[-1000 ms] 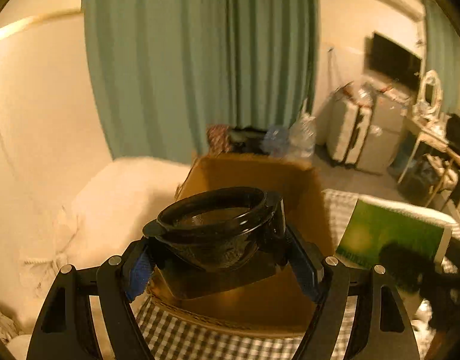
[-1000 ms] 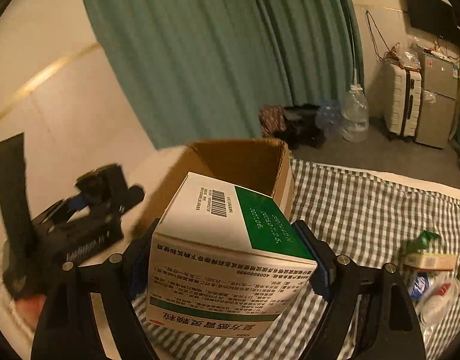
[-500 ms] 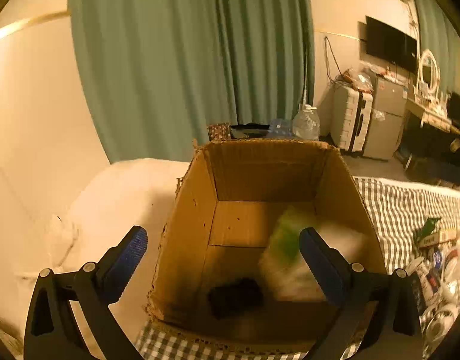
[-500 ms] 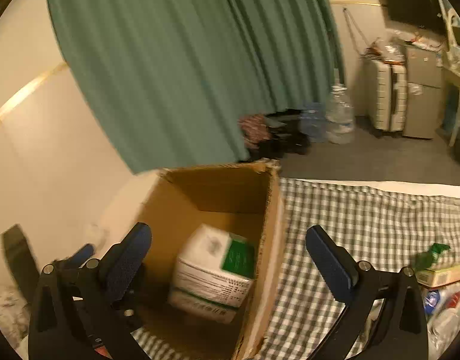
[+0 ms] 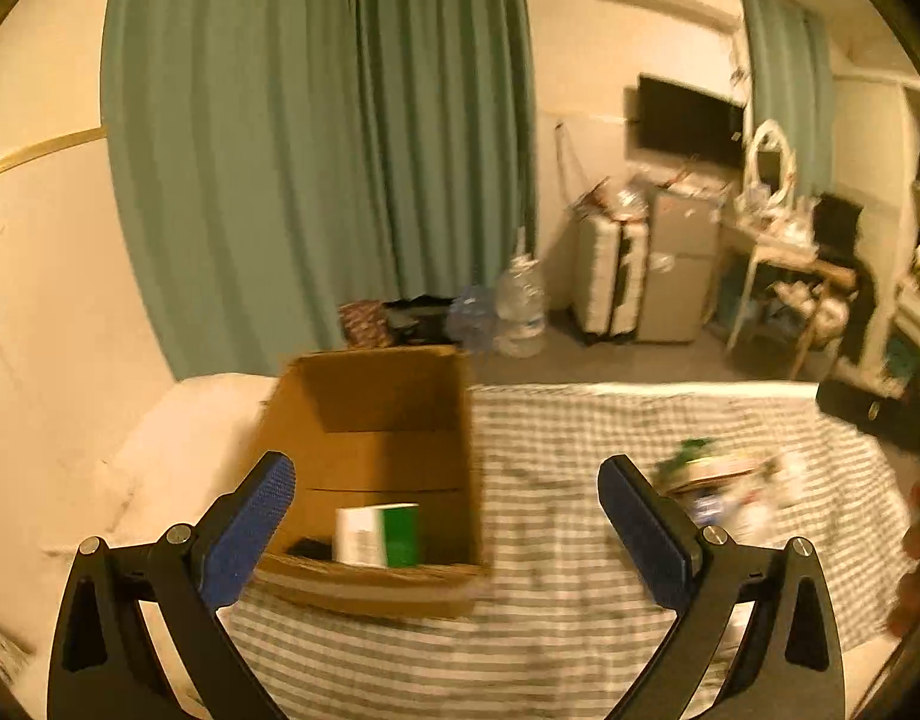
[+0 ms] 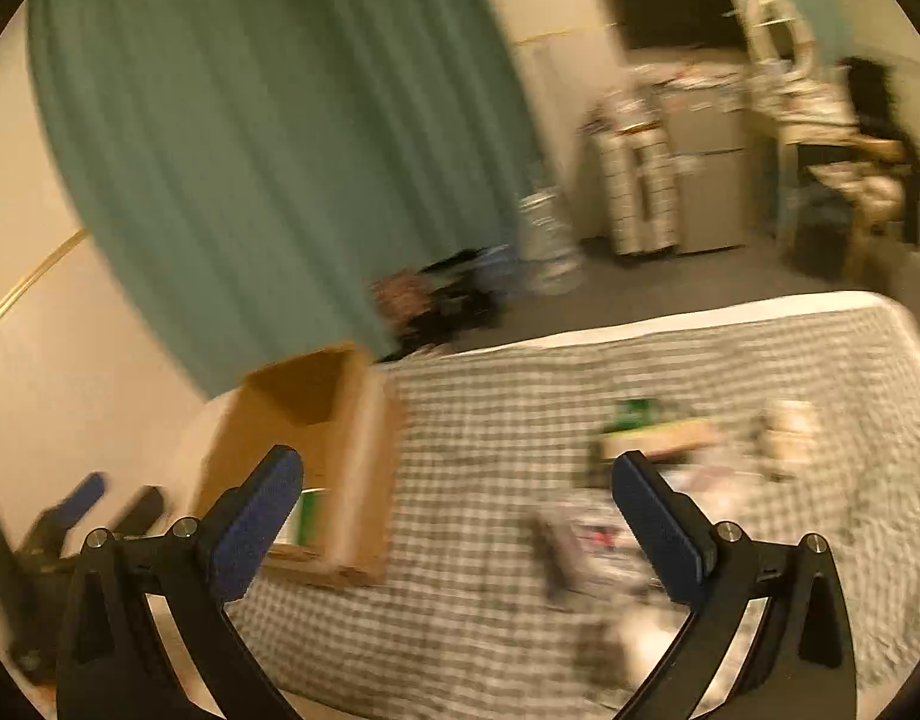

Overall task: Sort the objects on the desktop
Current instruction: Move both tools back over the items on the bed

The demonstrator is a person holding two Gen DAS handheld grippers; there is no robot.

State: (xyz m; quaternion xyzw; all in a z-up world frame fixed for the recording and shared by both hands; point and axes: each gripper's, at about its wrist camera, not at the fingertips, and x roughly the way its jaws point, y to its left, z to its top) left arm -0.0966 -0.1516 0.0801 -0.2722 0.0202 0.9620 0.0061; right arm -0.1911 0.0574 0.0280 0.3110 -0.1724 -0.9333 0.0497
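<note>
An open cardboard box (image 5: pixel 375 420) stands at the left end of the checked cloth (image 5: pixel 550 540). Inside it lie a white and green carton (image 5: pixel 378 534) and a black bowl (image 5: pixel 308 547). My left gripper (image 5: pixel 444 522) is open and empty, held above the cloth to the right of the box. My right gripper (image 6: pixel 456 516) is open and empty, further right; its view shows the box (image 6: pixel 315 450), the carton's green edge (image 6: pixel 306 519) and the other gripper (image 6: pixel 69 516). A blurred pile of small packets (image 6: pixel 658 480) lies on the cloth to the right; the left wrist view shows it too (image 5: pixel 718 480).
A white cushion (image 5: pixel 177 438) lies left of the box. Green curtains (image 5: pixel 315 138) hang behind. On the floor beyond are water bottles (image 5: pixel 520 312), a suitcase (image 5: pixel 610 276) and a small fridge (image 5: pixel 679 264). The cloth's far edge (image 6: pixel 670 324) drops to the floor.
Both grippers opened and let the black bowl and the green carton fall into the box. Both then pulled back and swung right, toward the pile of packets.
</note>
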